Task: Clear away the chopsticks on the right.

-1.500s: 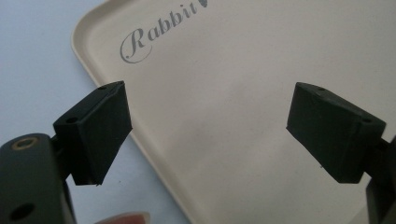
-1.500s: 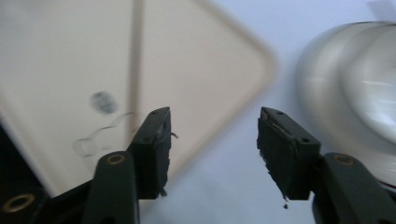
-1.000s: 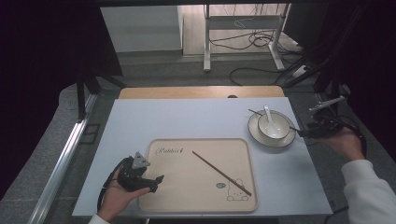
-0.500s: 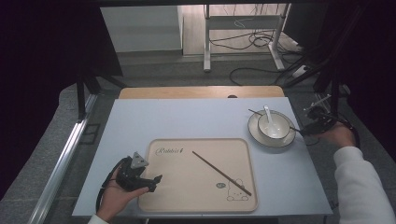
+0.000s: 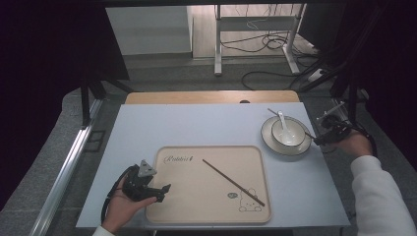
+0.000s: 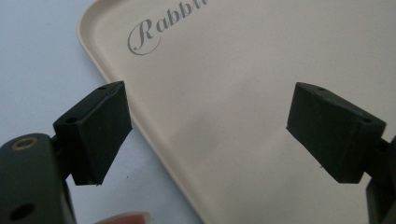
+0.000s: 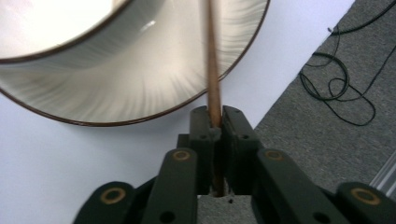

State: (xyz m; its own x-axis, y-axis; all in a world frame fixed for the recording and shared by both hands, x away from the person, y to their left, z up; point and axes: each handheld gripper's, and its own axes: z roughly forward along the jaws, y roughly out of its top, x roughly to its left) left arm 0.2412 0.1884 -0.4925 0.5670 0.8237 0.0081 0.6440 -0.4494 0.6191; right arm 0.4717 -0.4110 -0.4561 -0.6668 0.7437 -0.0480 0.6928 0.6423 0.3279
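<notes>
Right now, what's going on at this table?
A person works two claws at a table. The right claw has just been closing and now pinches the end of a chopstick that lies across the plate holding a bowl and spoon. The left claw is open over the tray, where a second chopstick lies.

Pale blue table (image 5: 206, 125) with beige tray (image 5: 196, 201), white plate (image 5: 268, 142).

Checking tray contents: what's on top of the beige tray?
One brown chopstick lies diagonally on the beige tray, beside printed lettering and a rabbit drawing. The left hand-held gripper, open, covers the tray's left edge.
</notes>
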